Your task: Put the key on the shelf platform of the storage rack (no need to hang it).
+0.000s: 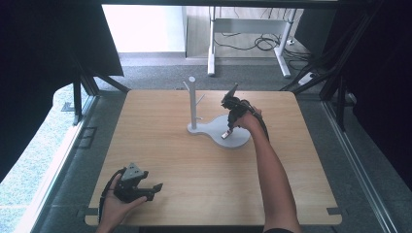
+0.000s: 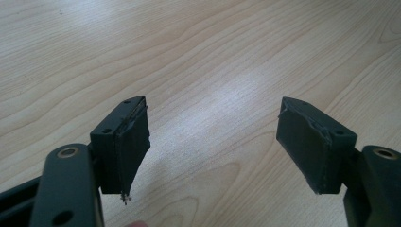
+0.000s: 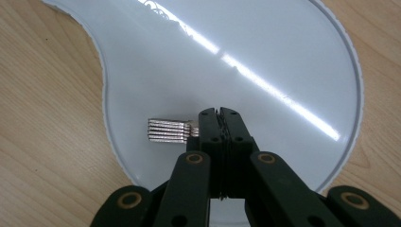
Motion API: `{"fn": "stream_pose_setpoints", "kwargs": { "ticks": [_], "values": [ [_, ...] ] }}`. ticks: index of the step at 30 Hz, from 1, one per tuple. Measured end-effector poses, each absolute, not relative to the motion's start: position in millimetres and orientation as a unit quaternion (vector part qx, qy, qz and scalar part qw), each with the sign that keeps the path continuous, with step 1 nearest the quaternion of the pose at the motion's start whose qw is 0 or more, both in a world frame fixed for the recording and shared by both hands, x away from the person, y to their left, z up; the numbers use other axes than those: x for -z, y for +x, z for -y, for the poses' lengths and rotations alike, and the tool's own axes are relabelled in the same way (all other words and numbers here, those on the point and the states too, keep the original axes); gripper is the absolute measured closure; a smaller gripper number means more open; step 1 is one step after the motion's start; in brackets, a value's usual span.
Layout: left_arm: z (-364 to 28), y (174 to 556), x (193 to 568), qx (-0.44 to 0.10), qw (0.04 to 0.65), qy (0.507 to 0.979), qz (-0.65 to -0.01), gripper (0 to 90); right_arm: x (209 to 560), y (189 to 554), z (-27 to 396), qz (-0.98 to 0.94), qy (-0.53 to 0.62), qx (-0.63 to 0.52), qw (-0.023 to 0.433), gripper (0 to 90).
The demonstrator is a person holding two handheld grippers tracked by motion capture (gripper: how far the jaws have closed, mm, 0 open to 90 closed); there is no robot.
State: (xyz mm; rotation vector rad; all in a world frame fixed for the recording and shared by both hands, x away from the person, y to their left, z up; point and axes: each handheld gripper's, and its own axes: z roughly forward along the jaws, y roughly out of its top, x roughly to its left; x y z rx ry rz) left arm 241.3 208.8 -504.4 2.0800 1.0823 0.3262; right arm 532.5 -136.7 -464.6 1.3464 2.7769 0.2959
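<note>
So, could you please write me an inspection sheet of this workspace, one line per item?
Surface: light wooden table, mostly bare.
Job's things: white stand with an upright post and short pegs, on a white curved base; a silvery ridged metal piece over the base.
Clutter: nothing seen.
Grippers: left gripper with jaws wide apart over bare wood near the table's front left; right gripper with jaws closed at the end of the metal piece, above the base.
Cables: a black cable at the left hand; loose cables on the floor behind.
Surroundings: grey floor, white desk legs beyond the table, dark frame and curtains at the sides.
</note>
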Motion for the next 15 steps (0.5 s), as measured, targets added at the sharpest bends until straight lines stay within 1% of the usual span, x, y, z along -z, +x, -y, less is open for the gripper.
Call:
{"fn": "stream_pose_setpoints", "kwargs": {
  "ticks": [12, 13, 14, 15],
  "values": [
    [-209.1, 241.2, 504.3, -0.127, 0.378, 0.814, -0.422, 26.5, 467.7, 532.3, 136.6, -0.894, 0.434, -0.106, 0.032, 87.9],
    [-209.3, 241.2, 504.1, -0.127, 0.377, 0.815, -0.422, 26.5, 467.7, 531.9, 136.7, -0.893, 0.435, -0.106, 0.03, 85.7],
    [-209.3, 241.3, 504.4, -0.127, 0.377, 0.815, -0.422, 26.5, 467.1, 531.4, 137.1, -0.893, 0.436, -0.108, 0.03, 78.7],
    [-209.3, 241.3, 504.5, -0.127, 0.376, 0.814, -0.423, 26.5, 466.7, 531.3, 137.9, -0.893, 0.435, -0.11, 0.033, 76.9]
  ]
}}
